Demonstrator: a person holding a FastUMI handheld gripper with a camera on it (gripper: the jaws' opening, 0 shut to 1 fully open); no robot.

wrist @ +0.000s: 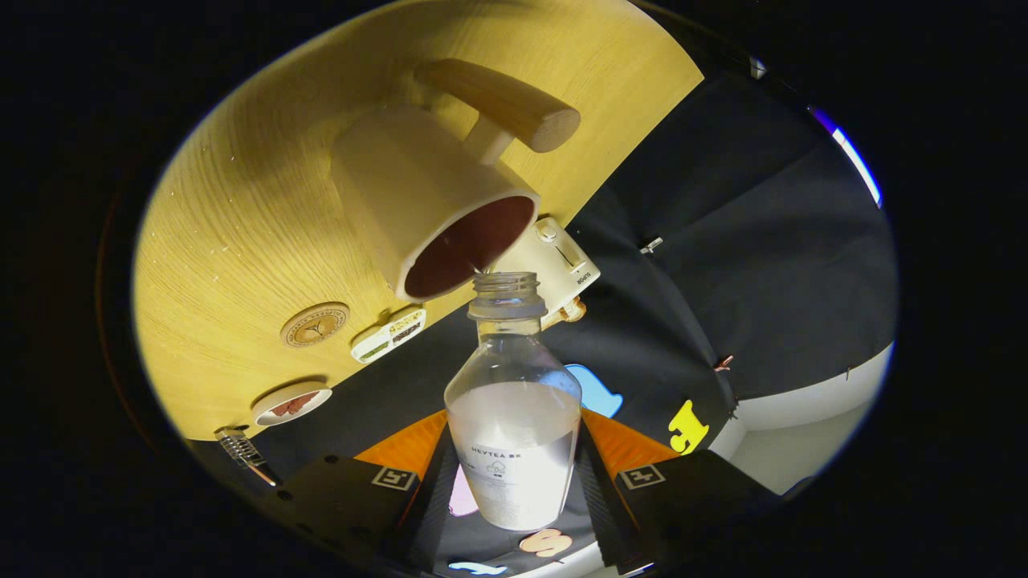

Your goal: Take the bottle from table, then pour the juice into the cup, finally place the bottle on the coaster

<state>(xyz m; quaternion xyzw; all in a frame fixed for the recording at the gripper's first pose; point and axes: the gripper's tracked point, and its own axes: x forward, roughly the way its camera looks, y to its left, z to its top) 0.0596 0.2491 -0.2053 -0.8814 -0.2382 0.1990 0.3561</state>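
Observation:
My gripper is shut on a clear plastic bottle, both fingers pressing its lower body. The bottle has no cap and holds whitish juice in its lower half. The view is rolled, so the wooden table appears tilted. The bottle's open mouth sits right at the rim of a cream cup with a dark inside and a wooden handle. A round wooden coaster lies on the table beside the cup, beyond my left finger.
A cream toaster stands past the cup near the table's edge. A small white box lies by the coaster, and a small dish and a metal tool sit close to the table's edge.

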